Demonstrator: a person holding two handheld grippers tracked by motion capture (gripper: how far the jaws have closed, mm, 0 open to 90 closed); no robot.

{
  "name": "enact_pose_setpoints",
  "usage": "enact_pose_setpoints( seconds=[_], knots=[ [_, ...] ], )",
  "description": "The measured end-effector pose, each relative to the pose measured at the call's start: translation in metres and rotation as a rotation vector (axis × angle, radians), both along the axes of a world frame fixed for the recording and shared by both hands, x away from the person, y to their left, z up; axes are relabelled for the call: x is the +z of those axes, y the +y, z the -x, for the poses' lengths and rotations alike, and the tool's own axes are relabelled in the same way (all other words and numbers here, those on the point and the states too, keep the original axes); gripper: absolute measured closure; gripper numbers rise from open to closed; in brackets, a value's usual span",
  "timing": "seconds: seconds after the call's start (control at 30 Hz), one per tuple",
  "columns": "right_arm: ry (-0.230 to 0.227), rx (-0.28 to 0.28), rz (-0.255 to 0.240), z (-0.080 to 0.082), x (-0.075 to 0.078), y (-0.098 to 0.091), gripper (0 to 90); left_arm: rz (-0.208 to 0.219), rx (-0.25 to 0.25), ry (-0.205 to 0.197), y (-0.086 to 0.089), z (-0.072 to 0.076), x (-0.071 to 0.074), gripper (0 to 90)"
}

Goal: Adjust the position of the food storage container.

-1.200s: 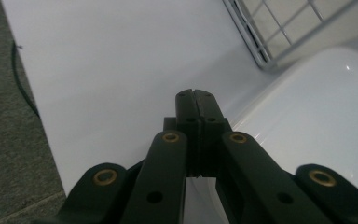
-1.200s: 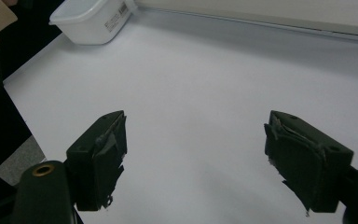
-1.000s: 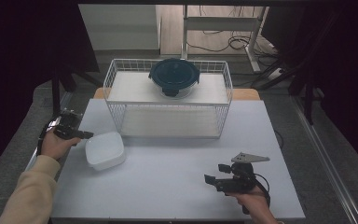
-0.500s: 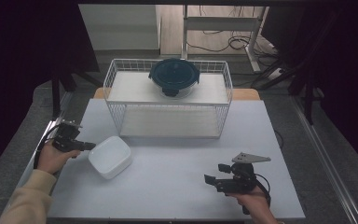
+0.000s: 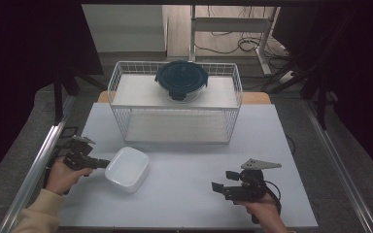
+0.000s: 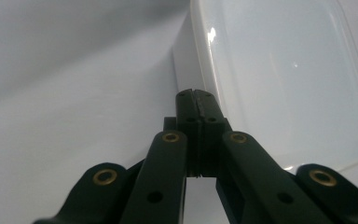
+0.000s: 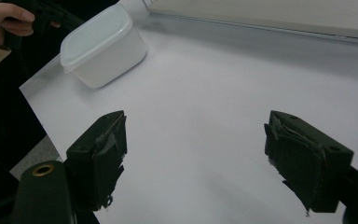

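Down at the near left corner, we see the left gripper (image 5: 102, 164) with its jaws pressed tightly together, nothing between them, the closed tip touching the side of the white lidded container (image 5: 127, 168) just under the lid's rim. In the left gripper view the tip (image 6: 196, 100) meets the container (image 6: 279, 79) at its near edge. The box sits on the left part of the white table (image 5: 189, 194), in front of the wire basket (image 5: 175, 104) and apart from it.

Our right gripper (image 5: 223, 188) rests low over the near right part of the table, jaws spread wide on nothing but bare surface; from its own view (image 7: 193, 158) the container (image 7: 103, 44) lies well off, with the left hand (image 7: 7, 21) beside it.

Farther back, the white wire basket stands at the table's far edge, a dark round lidded bowl (image 5: 181, 79) on its upper shelf. Beyond, we make out grey floor, cables, a metal frame and dark curtains on both sides.
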State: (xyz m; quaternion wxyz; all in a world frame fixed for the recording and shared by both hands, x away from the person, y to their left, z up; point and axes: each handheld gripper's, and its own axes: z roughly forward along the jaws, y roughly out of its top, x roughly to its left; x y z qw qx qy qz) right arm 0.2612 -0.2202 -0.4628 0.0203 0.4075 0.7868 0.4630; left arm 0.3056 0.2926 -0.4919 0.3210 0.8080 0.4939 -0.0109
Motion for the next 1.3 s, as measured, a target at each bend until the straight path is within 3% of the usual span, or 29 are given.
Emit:
enact_pose_setpoints(
  seconds=[0.27, 0.47, 0.6, 0.93, 1.1, 1.3],
  knots=[
    [-0.003, 0.003, 0.002, 0.0, 0.0, -0.001, 20.9, 0.021, -0.022, 0.011, -0.016, 0.003, -0.001, 89.9],
    [0.001, -0.003, 0.001, -0.001, 0.0, -0.002, 20.9, 0.083, -0.062, 0.031, -0.033, 0.005, -0.004, 89.9],
    [-0.001, -0.001, 0.002, 0.0, 0.0, 0.0, 20.9, 0.09, -0.07, 0.03, -0.039, 0.006, -0.005, 89.9],
    [0.0, -0.006, 0.002, 0.0, 0.0, -0.001, 20.9, 0.176, -0.109, 0.057, -0.063, 0.009, -0.011, 89.9],
    [0.002, -0.003, 0.004, 0.0, -0.001, 0.0, 20.9, 0.183, -0.128, 0.076, -0.079, 0.009, -0.017, 89.9],
    [-0.003, -0.005, 0.004, 0.0, 0.0, -0.001, 20.9, 0.203, -0.133, 0.067, -0.096, 0.008, -0.019, 90.0]
  ],
)
